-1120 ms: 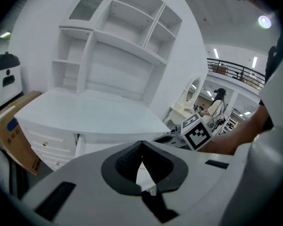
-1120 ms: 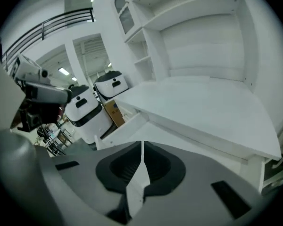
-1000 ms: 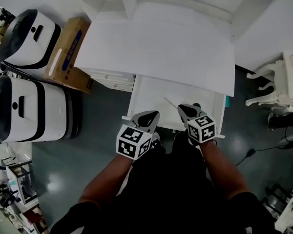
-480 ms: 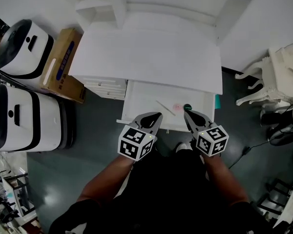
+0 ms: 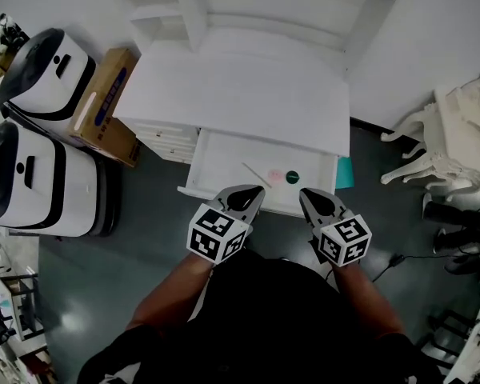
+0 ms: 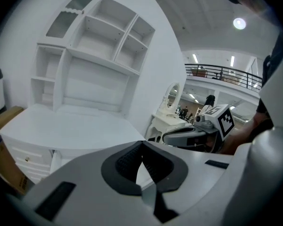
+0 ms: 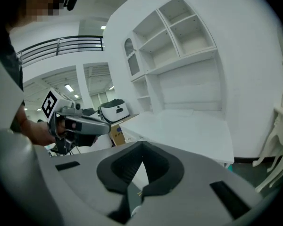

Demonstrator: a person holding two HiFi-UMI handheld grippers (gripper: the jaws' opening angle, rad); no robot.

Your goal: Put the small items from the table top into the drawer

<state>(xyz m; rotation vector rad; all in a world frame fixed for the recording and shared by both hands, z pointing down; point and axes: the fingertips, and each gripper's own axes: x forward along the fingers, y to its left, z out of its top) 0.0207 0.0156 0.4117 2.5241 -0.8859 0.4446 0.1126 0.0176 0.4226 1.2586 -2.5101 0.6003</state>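
Below the white desk top [image 5: 240, 94], at 6 o'clock, a white drawer [image 5: 222, 155] is pulled open, its front rim just cleared by the grey left gripper [image 5: 258, 189] and right gripper [image 5: 303, 193], jaws closed on nothing, with a thin white stick [image 5: 256, 174], pink disc [image 5: 275, 176] and dark green disc [image 5: 292, 177] laid inside.

1. No word, number or brand can be read anywhere in these views.
2. The cardboard box [image 5: 100, 130] beside the white desk [image 5: 240, 94] carries a blue label [image 5: 113, 94]; its pale print is too small to make out.
3. Cubes on the left gripper [image 5: 254, 190] and right gripper [image 5: 306, 194] show black-and-white square code markers, no lettering.
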